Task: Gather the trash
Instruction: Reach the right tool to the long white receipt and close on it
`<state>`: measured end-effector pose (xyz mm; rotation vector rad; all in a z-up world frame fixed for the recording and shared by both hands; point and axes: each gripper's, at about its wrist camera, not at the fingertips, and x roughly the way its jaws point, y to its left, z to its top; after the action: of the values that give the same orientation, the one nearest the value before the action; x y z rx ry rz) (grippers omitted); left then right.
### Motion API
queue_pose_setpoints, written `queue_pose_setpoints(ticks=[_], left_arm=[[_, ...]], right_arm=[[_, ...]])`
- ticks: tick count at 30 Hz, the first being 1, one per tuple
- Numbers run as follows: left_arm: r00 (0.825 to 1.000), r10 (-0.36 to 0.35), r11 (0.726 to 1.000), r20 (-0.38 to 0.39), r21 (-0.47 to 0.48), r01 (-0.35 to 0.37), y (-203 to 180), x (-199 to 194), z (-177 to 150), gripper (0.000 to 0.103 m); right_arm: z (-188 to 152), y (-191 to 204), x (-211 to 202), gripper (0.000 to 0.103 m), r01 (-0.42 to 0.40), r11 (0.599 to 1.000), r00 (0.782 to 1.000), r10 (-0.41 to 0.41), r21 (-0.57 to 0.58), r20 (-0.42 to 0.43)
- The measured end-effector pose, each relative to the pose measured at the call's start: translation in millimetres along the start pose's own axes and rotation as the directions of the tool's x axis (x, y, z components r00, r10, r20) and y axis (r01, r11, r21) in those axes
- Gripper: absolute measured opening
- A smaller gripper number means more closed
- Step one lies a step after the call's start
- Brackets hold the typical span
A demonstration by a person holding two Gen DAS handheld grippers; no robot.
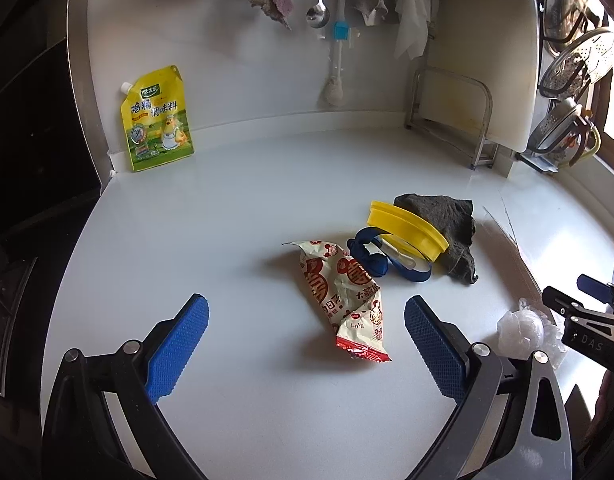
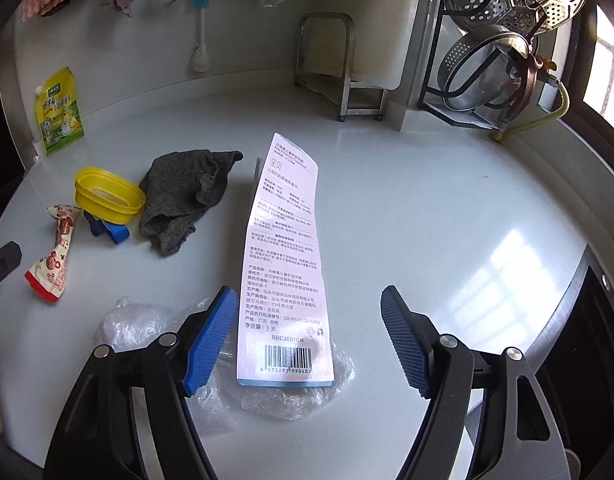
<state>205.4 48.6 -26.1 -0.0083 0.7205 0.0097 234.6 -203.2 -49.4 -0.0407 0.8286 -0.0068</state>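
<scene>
A crumpled red-and-cream snack wrapper point(image 1: 344, 295) lies on the white counter point(image 1: 227, 208), between and just ahead of my open left gripper point(image 1: 307, 344). In the right wrist view the wrapper point(image 2: 55, 255) sits at the far left. A long pink printed package point(image 2: 285, 264) lies flat between the fingers of my open right gripper point(image 2: 307, 340), its barcode end nearest me, resting on crumpled clear plastic point(image 2: 155, 324). Neither pad touches it. In the left wrist view the clear plastic point(image 1: 523, 330) lies at the right, with my right gripper's tip beside it.
A yellow tub point(image 1: 405, 230) lies tipped on a dark grey rag point(image 1: 447, 232), with a blue strap point(image 1: 381, 258) beside it. A yellow seasoning pouch point(image 1: 159, 120) leans on the back wall. A metal stand point(image 2: 339, 72) and a rack of steel pots point(image 2: 503, 40) stand at the back right.
</scene>
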Motion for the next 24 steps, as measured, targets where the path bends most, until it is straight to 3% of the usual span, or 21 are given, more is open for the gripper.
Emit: queue_pose_setpoints(ticks=[6, 24], left_arm=[[1.0, -0.014, 1.0, -0.01, -0.007, 0.013, -1.3, 2.9, 1.2, 0.097], [0.999, 0.024, 1.0, -0.047, 0.004, -0.024, 4.2, 17.8, 3.9, 0.097]], right_arm=[[16.7, 0.0, 16.7, 0.074, -0.084, 0.996, 0.995, 0.084, 0.012, -0.05], [31.3, 1.1, 57.5, 0.073, -0.044, 0.999, 0.994, 0.042, -0.018, -0.102]])
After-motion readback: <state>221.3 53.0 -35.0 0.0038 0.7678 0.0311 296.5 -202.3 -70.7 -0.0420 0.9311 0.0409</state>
